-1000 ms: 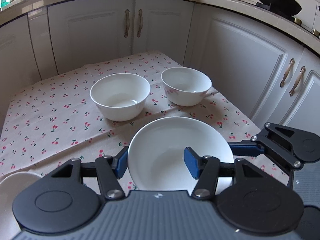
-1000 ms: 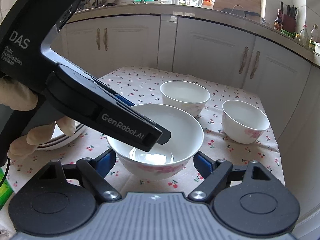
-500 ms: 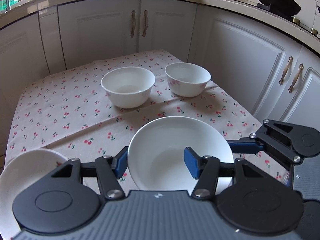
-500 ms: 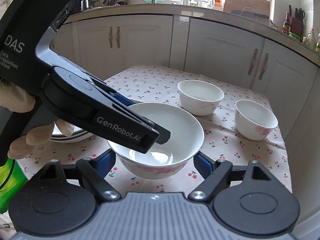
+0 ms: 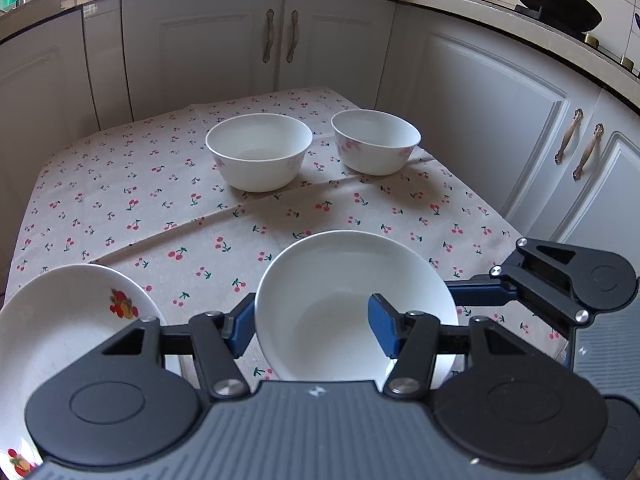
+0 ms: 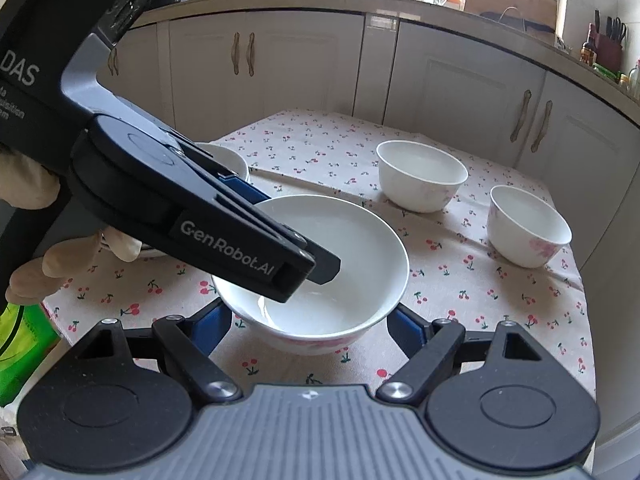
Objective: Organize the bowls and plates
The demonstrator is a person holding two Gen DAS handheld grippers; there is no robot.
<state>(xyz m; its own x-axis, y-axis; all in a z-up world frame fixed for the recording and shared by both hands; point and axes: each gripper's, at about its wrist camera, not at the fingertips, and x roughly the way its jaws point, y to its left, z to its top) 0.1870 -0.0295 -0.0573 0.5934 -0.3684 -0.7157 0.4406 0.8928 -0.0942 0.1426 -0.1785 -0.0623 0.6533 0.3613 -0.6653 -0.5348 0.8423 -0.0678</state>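
1. Left gripper (image 5: 312, 330) clamps the near rim of the big white bowl (image 5: 352, 304), one finger inside, one outside.
2. Right gripper (image 6: 310, 326) stands wide open, straddling the bowl without visible contact.
3. Bowl sits low over the cherry tablecloth (image 5: 160, 200); two smaller bowls (image 5: 259, 151) stand beyond.

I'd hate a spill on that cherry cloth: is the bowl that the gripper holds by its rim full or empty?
Empty. The held bowl shows a bare, shiny white bottom, nothing in it. The left gripper pinches its rim, one finger inside.
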